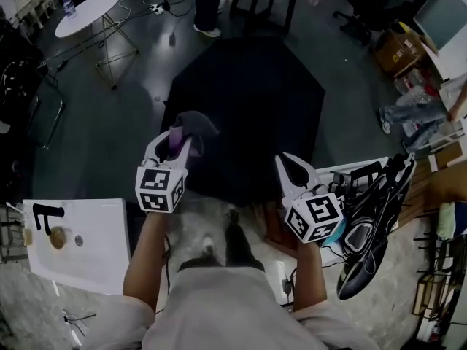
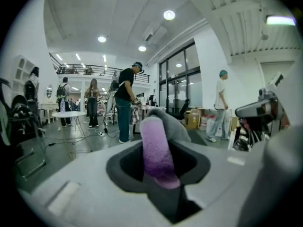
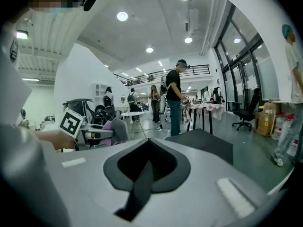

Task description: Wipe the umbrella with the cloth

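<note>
- The umbrella [image 1: 248, 100] lies open on the floor [image 1: 109, 130], dome up, just beyond both tools and touching neither.
- It looks light, with thin taut fabric. A push would probably make it skid or tip, so steadying it at the near rim seems the best hold. Its handle is hidden.
- The cloth [image 1: 191, 126] is soft and limp, purple on one face and grey on the other. It flops over above the jaws.
- The left tool [image 1: 175, 143] is pinched narrowly on the cloth and held in the air over the umbrella's near left edge.
- The right tool [image 1: 292, 168] has its jaws pressed together with nothing between them. It touches nothing and hangs near the umbrella's near right rim.
</note>
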`<action>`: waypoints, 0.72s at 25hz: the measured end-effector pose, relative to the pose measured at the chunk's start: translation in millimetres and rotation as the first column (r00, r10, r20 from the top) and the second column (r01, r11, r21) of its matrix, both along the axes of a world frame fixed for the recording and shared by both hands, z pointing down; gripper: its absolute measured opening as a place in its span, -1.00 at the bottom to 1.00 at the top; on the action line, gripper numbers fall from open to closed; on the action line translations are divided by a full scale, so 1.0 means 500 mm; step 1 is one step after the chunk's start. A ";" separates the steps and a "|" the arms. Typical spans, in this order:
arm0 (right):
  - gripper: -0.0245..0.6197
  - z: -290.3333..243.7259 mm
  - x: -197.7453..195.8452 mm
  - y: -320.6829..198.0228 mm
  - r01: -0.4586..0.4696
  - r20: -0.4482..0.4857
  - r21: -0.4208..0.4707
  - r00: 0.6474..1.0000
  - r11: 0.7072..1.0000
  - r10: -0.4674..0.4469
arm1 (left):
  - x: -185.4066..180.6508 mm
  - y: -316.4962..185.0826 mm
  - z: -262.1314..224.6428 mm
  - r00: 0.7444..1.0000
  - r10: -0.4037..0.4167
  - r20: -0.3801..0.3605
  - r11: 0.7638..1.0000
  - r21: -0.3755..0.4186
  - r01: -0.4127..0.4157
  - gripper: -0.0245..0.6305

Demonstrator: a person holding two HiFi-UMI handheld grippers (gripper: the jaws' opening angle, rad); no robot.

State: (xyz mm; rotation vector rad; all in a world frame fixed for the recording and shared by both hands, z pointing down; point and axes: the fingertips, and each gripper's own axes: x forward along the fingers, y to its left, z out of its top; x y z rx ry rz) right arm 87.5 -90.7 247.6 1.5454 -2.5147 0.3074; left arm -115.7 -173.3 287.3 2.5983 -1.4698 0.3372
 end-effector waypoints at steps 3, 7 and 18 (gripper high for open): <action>-0.91 0.028 0.012 -0.051 0.013 0.002 -0.015 1.000 1.000 -0.013 | 0.004 -0.056 0.054 0.999 -0.045 -0.006 0.998 -0.044 0.045 -0.53; -0.91 0.075 0.018 -0.117 0.038 0.001 -0.050 0.999 0.998 -0.038 | 0.016 -0.134 0.130 0.996 -0.088 -0.003 0.991 -0.101 0.087 -0.53; -0.91 0.222 0.030 -0.279 0.063 0.009 -0.175 0.998 0.983 -0.062 | 0.042 -0.348 0.336 0.991 -0.130 0.019 0.970 -0.205 0.131 -0.52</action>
